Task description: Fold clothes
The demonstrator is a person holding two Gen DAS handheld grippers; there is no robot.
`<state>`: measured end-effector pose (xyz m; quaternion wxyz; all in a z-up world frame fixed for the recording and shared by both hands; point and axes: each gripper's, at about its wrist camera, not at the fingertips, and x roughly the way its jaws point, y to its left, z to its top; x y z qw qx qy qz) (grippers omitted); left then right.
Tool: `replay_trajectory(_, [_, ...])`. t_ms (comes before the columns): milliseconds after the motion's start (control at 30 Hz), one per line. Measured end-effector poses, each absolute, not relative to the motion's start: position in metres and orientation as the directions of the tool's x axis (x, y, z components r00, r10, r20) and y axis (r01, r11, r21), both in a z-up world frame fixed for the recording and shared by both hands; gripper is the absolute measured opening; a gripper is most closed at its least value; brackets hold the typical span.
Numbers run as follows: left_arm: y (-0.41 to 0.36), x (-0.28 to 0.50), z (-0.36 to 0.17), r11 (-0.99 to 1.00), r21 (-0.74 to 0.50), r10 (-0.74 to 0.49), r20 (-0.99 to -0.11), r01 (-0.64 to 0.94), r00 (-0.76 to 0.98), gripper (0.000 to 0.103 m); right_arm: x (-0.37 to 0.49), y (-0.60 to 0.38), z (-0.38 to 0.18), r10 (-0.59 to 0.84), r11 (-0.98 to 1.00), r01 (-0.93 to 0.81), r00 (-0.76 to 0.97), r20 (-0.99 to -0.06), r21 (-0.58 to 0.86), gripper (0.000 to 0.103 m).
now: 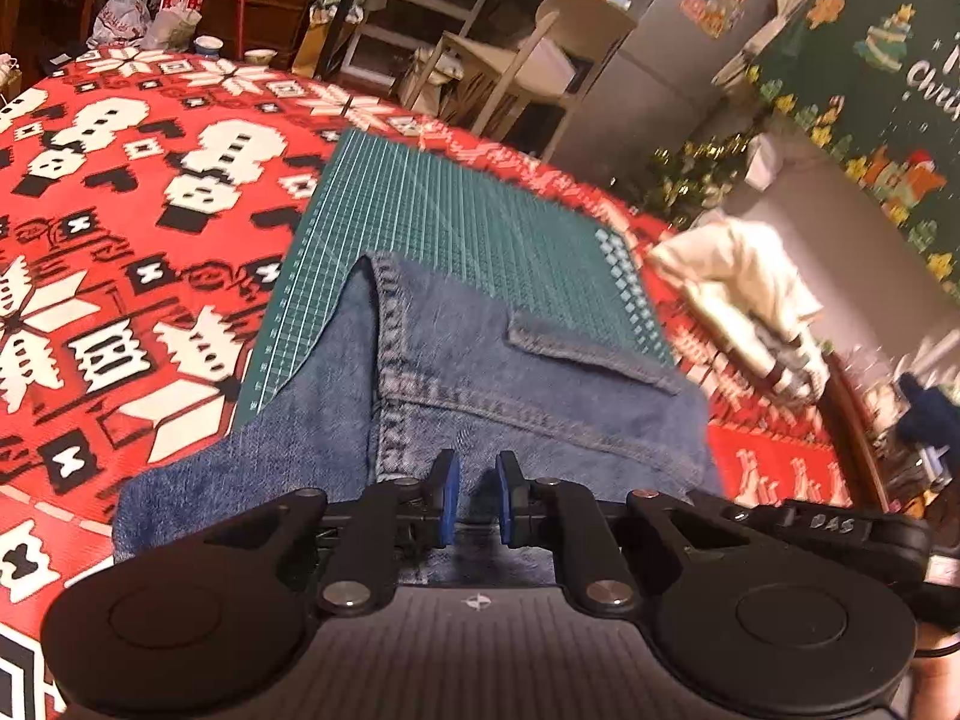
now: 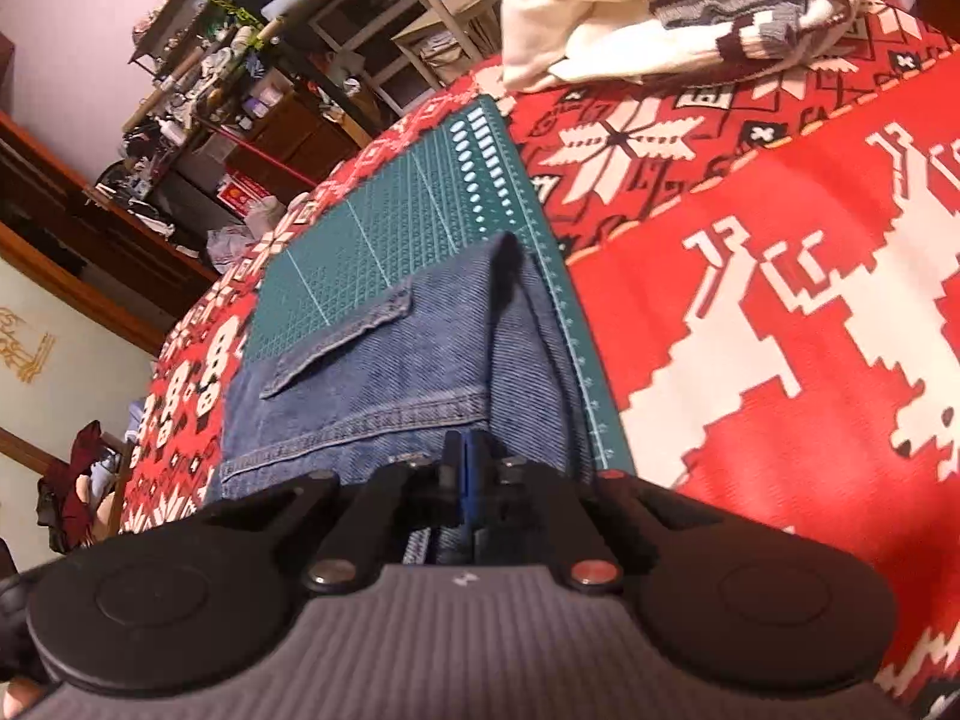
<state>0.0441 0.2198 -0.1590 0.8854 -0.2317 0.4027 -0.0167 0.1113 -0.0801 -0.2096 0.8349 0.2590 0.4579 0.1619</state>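
Jeans lying half-folded on green cutting mat, desk. Right gripper pinching denim edge; left gripper hovering, slightly spread, over fabric. Likely mid-fold; next move needs left closing.

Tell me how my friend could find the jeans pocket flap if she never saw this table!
Start at the big red Christmas tablecloth, then find the green cutting mat lying on it. Blue jeans lie over the mat's near part. On the denim, the pocket flap is the one slanted strip with stitched edges, unlike the long straight seams beside it.
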Motion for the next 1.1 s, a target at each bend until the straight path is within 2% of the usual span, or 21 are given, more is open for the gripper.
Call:
replay_trajectory(67, [0.221,0.043,-0.159,0.891,-0.426,-0.215,-0.704,-0.16,0.676,0.012,0.107,-0.084,-0.207,0.506,0.807,-0.015,0.533,-0.678,0.59,0.0])
replay_trajectory(100, [0.221,0.042,-0.158,0.89,-0.425,-0.212,-0.704,-0.163,0.678,0.012,0.104,-0.086,-0.206,0.505,0.804,-0.007,0.536,-0.677,0.594,0.01])
replay_trajectory(167, [0.222,0.039,-0.157,0.891,-0.421,-0.202,-0.703,-0.171,0.682,0.012,0.102,-0.09,-0.204,0.5,0.799,0.008,0.548,-0.671,0.602,0.011])
replay_trajectory(233, [0.224,0.036,-0.154,0.883,-0.433,-0.2,-0.694,-0.178,0.692,0.013,0.1,-0.095,-0.201,0.494,0.793,0.022,0.561,-0.665,0.608,0.019])
replay_trajectory(333, [0.231,0.032,-0.151,0.861,-0.476,-0.22,-0.665,-0.179,0.714,0.017,0.095,-0.094,-0.197,0.487,0.802,0.014,0.562,-0.669,0.597,0.019])
replay_trajectory(433, [0.233,0.034,-0.152,0.852,-0.486,-0.216,-0.665,-0.194,0.715,0.017,0.092,-0.093,-0.194,0.476,0.817,0.002,0.562,-0.677,0.576,0.019])
replay_trajectory(667, [0.23,0.034,-0.152,0.863,-0.47,-0.204,-0.661,-0.186,0.722,0.017,0.092,-0.1,-0.196,0.512,0.779,0.014,0.565,-0.648,0.627,0.019])
replay_trajectory(833, [0.233,0.032,-0.149,0.836,-0.517,-0.218,-0.622,-0.185,0.752,0.018,0.094,-0.095,-0.187,0.508,0.8,-0.051,0.586,-0.631,0.598,0.026])
replay_trajectory(1000, [0.227,0.035,-0.15,0.864,-0.469,-0.194,-0.647,-0.184,0.738,0.018,0.093,-0.085,-0.181,0.498,0.827,-0.107,0.593,-0.633,0.551,0.029])
replay_trajectory(1100, [0.223,0.035,-0.151,0.878,-0.445,-0.186,-0.655,-0.175,0.733,0.019,0.088,-0.075,-0.177,0.482,0.853,-0.151,0.596,-0.643,0.5,0.035])
